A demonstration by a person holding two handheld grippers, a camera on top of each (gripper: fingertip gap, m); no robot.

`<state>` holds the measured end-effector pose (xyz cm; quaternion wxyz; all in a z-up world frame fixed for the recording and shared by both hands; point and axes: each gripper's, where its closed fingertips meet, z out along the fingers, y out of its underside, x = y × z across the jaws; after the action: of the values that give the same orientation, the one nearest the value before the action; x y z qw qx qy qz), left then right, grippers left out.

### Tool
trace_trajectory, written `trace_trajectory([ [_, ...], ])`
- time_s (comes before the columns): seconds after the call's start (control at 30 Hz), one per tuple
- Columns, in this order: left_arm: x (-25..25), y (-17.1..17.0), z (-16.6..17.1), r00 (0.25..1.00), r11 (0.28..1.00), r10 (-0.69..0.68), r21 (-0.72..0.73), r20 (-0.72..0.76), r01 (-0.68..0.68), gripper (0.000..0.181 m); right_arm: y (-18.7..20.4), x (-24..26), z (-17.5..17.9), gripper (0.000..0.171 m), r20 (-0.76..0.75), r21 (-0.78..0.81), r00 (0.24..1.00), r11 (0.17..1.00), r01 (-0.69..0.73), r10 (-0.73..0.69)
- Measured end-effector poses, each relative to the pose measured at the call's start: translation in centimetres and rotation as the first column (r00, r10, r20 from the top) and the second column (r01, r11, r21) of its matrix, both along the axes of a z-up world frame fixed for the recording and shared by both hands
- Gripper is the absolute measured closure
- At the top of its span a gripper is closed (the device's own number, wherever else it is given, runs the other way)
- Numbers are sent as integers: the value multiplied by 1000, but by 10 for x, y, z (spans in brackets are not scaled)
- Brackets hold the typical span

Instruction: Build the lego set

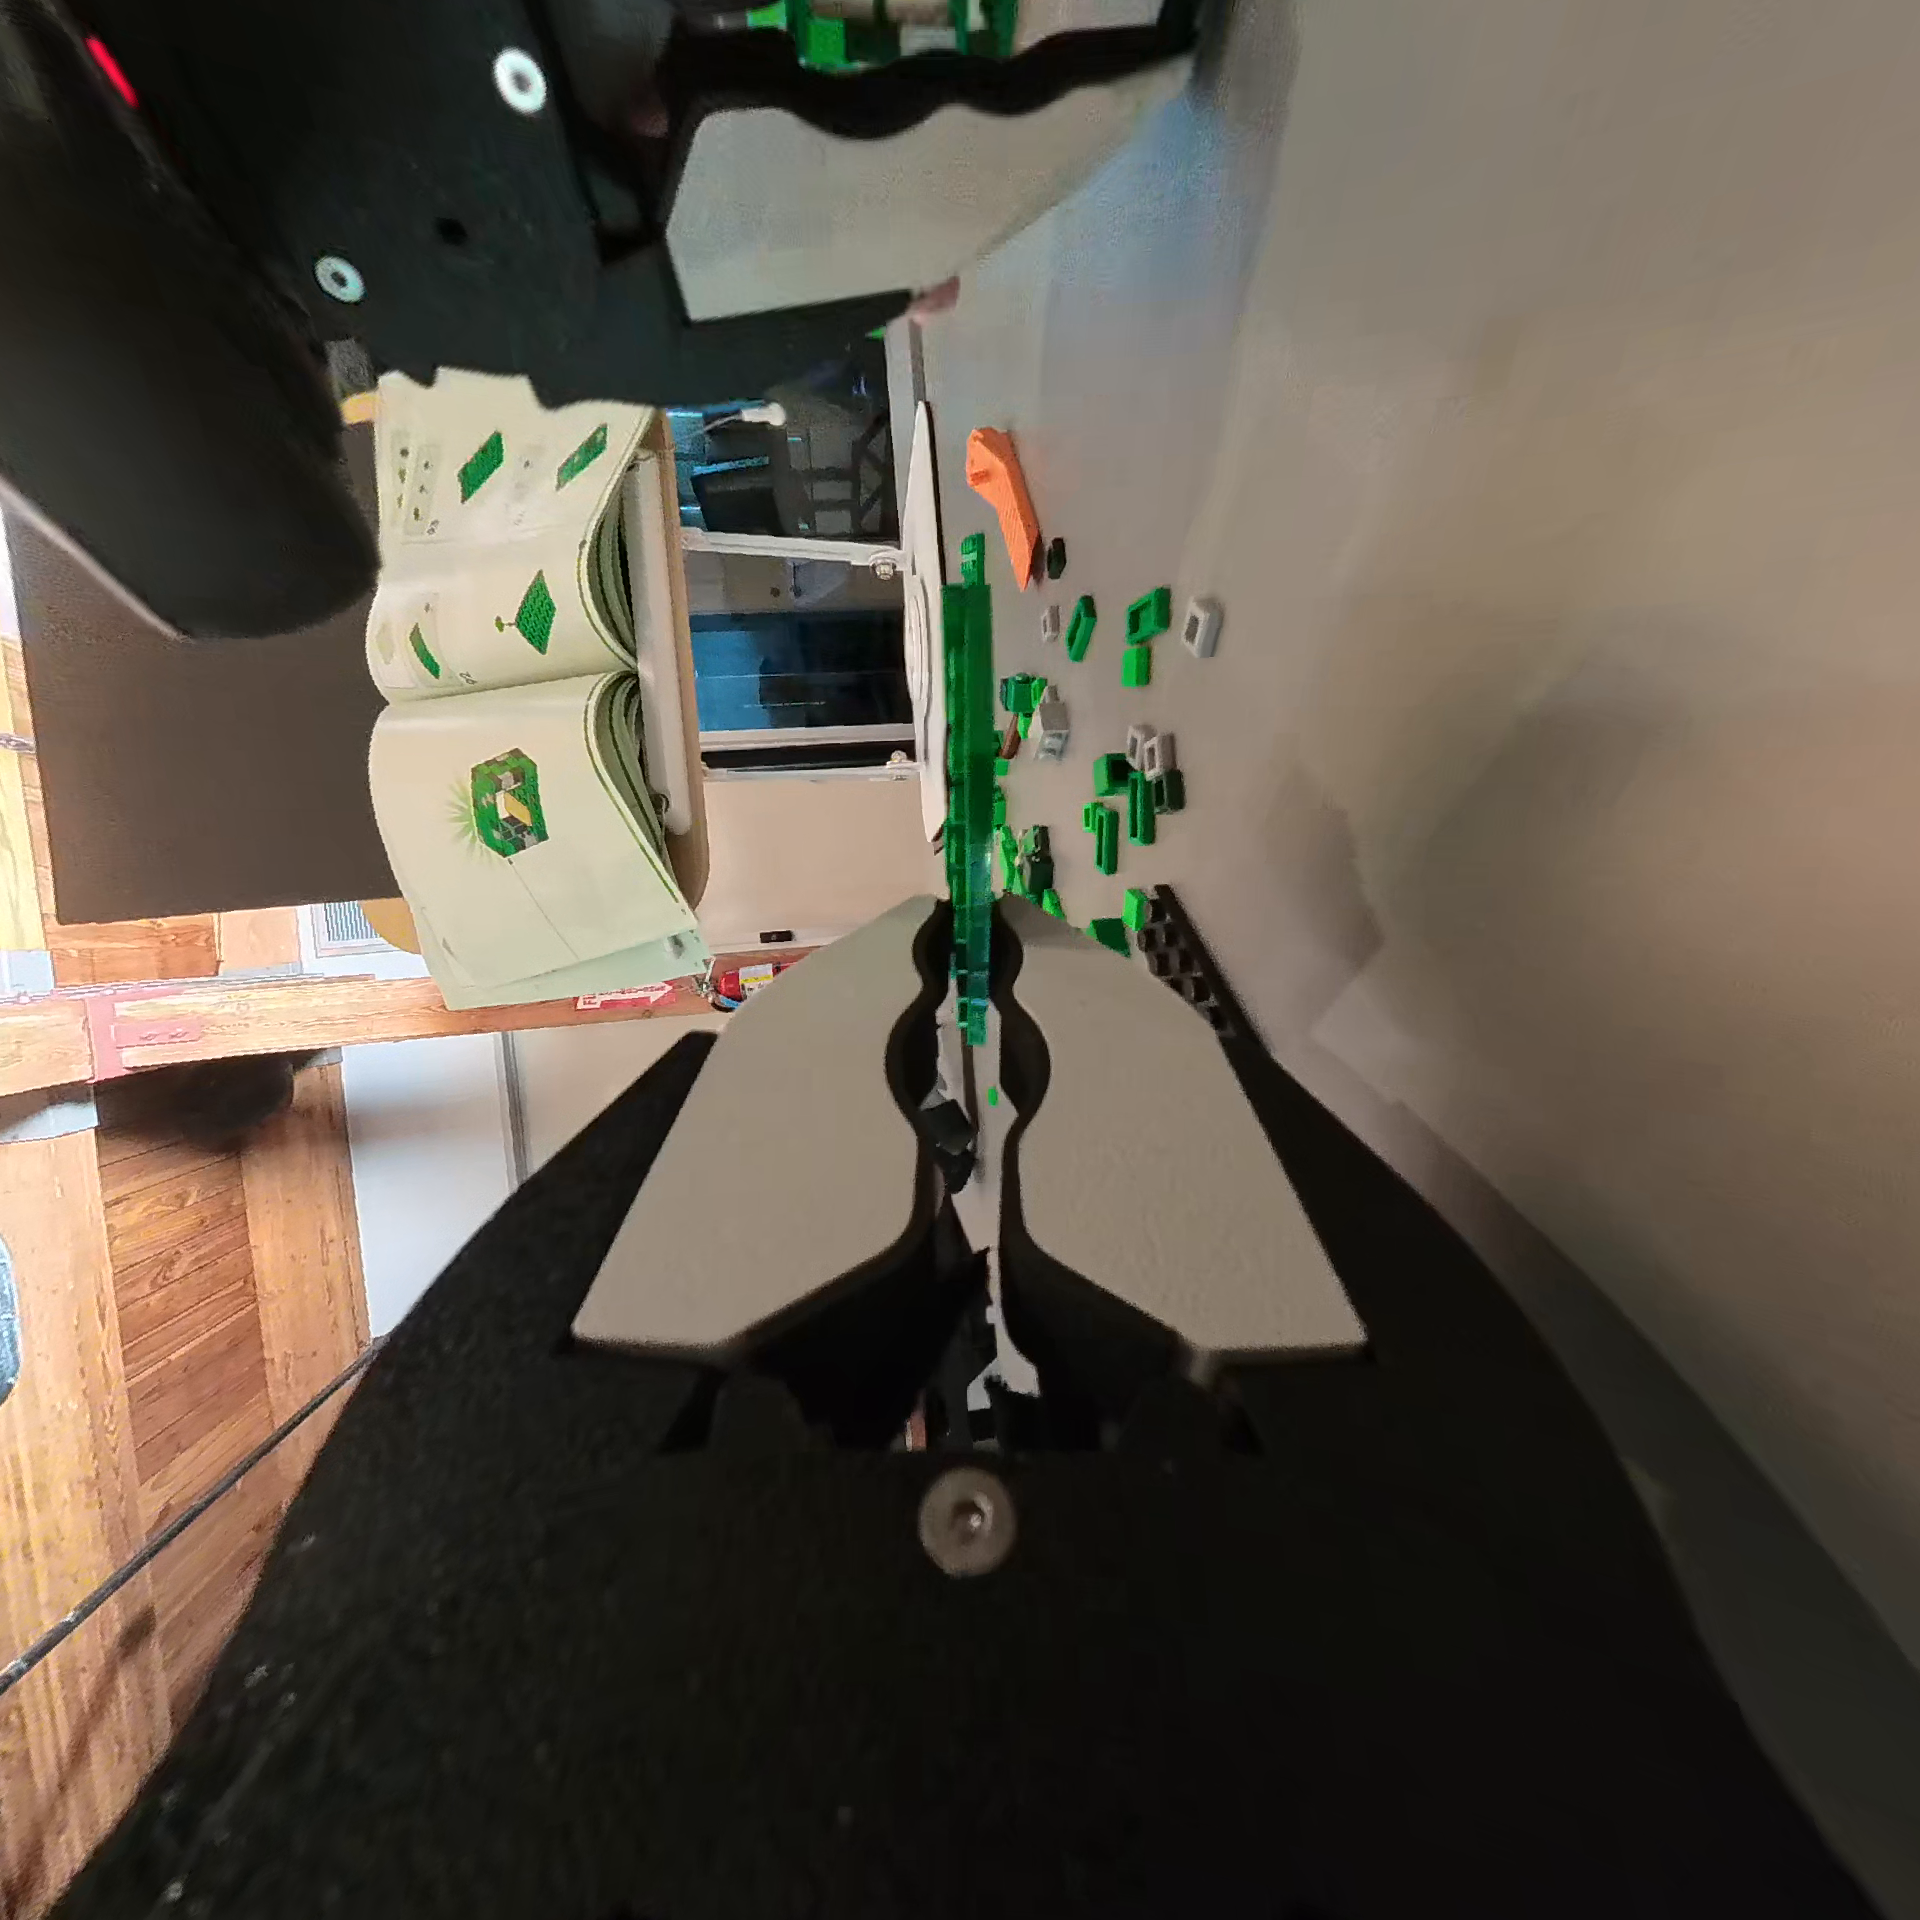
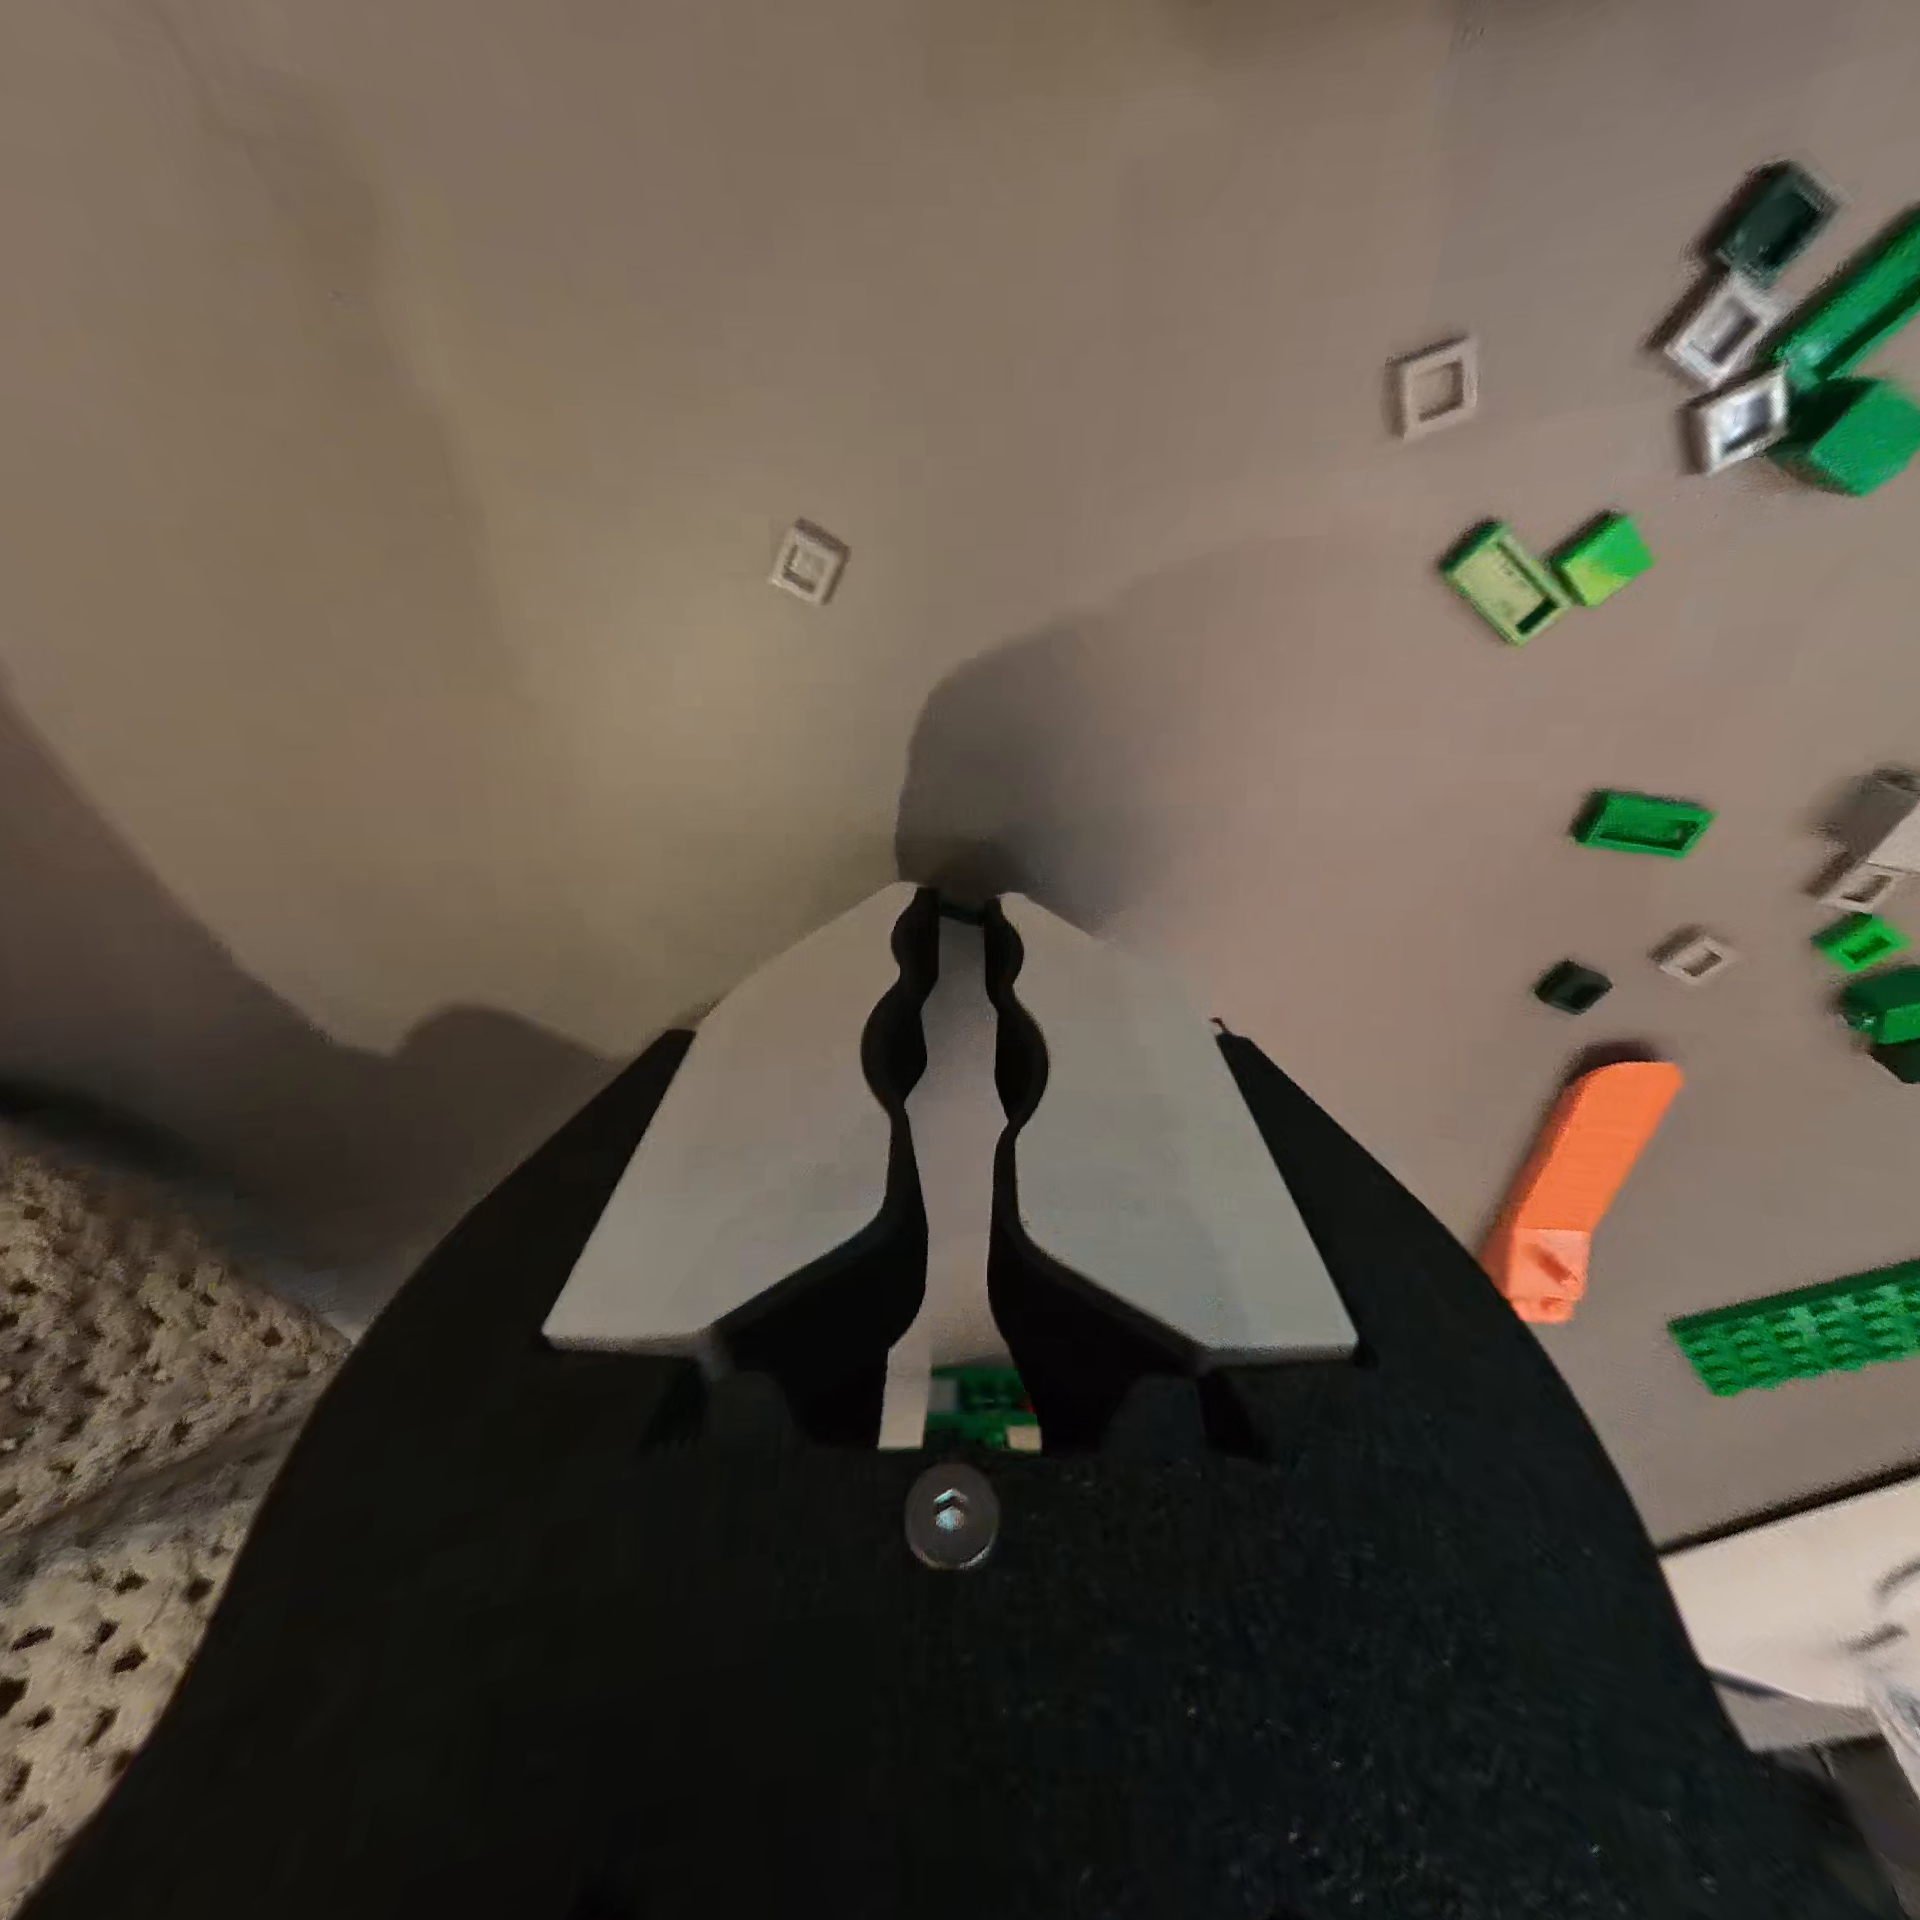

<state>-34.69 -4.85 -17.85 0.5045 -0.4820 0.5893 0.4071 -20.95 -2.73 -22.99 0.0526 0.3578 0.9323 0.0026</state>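
Observation:
My left gripper (image 1: 971, 935) is shut on a thin green plate (image 1: 971, 727), held edge-on above the beige table (image 1: 1455, 520). My right gripper (image 2: 961, 902) is closed on a small dark piece (image 2: 961, 912) at its fingertips, close over the table (image 2: 623, 364). In the left wrist view a grey finger pad (image 1: 810, 208) of the right gripper fills the upper left. Loose green, dark green and grey pieces (image 1: 1132, 769) lie on the table beyond the plate; they also show in the right wrist view (image 2: 1538, 582). Another green studded plate (image 2: 1808, 1340) lies at the right.
An orange brick separator (image 1: 1003, 499) (image 2: 1579, 1184) lies among the pieces. An open instruction booklet (image 1: 520, 675) stands propped at the back. A black studded plate (image 1: 1184, 966) lies by my left fingers. Two grey tiles (image 2: 810, 561) lie apart. A knitted cloth (image 2: 125, 1351) is at lower left. My right fingertips sit around 15 cm from my left ones. My right gripper's tips are some 12 cm from the orange brick separator (image 2: 1579, 1184).

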Motion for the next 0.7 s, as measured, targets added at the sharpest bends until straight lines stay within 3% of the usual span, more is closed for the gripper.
trace_trajectory([
  [0.13, 2, 0, -3, 1000, 1000, -7, -11, -1, 6, 176, -4, -4, 0, 163, -4, 21, 1000, 1000, -12, 12],
  [0.3, 3, 1, -6, 1000, 1000, -12, -19, 1, 12, 176, -10, -10, 6, 142, -228, -35, 973, 999, 28, -35],
  [0.4, 6, 0, -1, 1000, 1000, -24, 2, 2, 24, 176, -11, -11, 15, 141, -475, -161, 868, 984, 72, -142],
  [0.5, 11, -1, 7, 999, 998, -32, 47, 5, 32, 176, -5, -15, 19, 146, -623, -301, 711, 939, 168, -327],
  [0.6, 17, -1, 12, 999, 995, -42, 92, -5, 42, 176, -1, -18, 18, 151, -651, -404, 568, 864, 301, -503],
  [0.7, 23, -2, 10, 998, 994, -58, 89, -21, 60, 176, 7, -11, 6, 153, -650, -384, 491, 808, 448, -581],
])
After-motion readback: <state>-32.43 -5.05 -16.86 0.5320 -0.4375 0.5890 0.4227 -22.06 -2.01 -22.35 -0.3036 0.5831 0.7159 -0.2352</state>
